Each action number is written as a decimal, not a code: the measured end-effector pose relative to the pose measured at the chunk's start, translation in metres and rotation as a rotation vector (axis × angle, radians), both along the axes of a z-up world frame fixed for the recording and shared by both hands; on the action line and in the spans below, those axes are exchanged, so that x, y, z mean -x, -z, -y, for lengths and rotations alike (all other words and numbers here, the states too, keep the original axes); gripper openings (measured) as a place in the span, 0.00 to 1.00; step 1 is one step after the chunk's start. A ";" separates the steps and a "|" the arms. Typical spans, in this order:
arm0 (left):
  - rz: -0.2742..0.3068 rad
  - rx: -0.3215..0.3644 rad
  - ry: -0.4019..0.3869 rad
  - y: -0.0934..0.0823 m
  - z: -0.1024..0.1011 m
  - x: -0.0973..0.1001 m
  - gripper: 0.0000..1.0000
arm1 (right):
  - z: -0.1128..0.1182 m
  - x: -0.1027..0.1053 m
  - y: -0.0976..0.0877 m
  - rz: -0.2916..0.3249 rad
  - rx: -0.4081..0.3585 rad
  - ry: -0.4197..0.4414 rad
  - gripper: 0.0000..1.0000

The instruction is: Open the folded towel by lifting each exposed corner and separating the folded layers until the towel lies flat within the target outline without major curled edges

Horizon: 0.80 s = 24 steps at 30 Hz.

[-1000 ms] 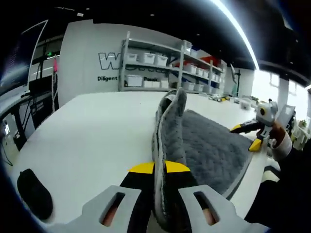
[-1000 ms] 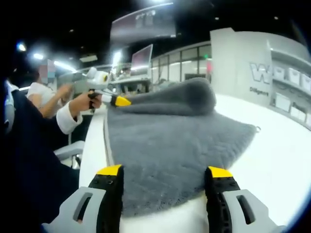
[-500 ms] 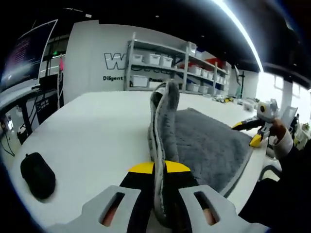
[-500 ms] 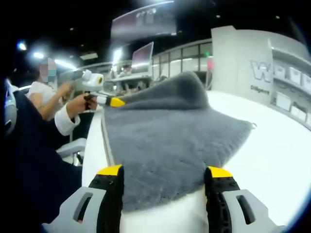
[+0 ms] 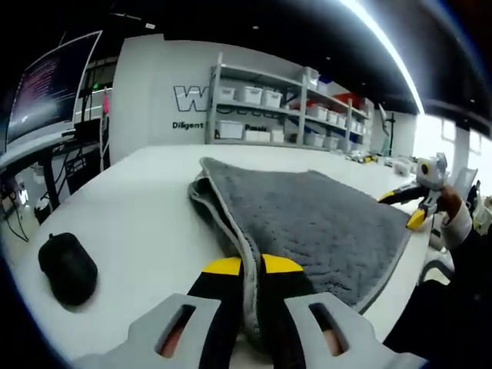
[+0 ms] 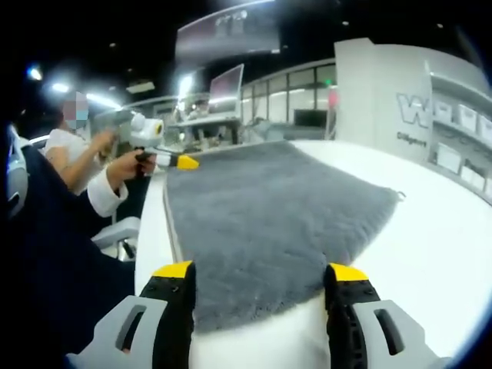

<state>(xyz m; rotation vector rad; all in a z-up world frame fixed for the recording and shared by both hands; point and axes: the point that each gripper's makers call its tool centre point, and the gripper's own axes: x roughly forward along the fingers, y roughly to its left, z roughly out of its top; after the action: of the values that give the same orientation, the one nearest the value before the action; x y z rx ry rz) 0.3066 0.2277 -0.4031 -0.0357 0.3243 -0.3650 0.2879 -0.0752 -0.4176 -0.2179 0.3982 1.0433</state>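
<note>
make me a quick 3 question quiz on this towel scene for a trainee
1. True or false: the left gripper has its fingers shut on an edge of the grey towel.
2. Multiple choice: what lies on the white table to the left of the towel in the left gripper view? A) a red cup B) a black computer mouse C) a pair of scissors
3. Fill in: in the right gripper view, the right gripper is ____, its fingers standing apart over the near edge of the towel.

Key: 1 true; 2 B; 3 open
</note>
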 end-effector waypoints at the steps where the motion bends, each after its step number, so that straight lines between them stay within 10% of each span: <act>1: 0.002 0.000 -0.003 0.000 -0.001 0.000 0.08 | 0.000 0.001 0.000 -0.001 0.001 0.001 0.67; 24: 0.074 -0.047 -0.060 -0.007 -0.025 0.001 0.25 | -0.001 -0.003 -0.006 -0.026 0.048 0.040 0.67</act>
<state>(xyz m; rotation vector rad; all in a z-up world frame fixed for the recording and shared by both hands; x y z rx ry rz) 0.3059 0.2528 -0.3963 0.0137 0.2583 -0.2986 0.2906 -0.0740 -0.4119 -0.2387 0.4495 0.9991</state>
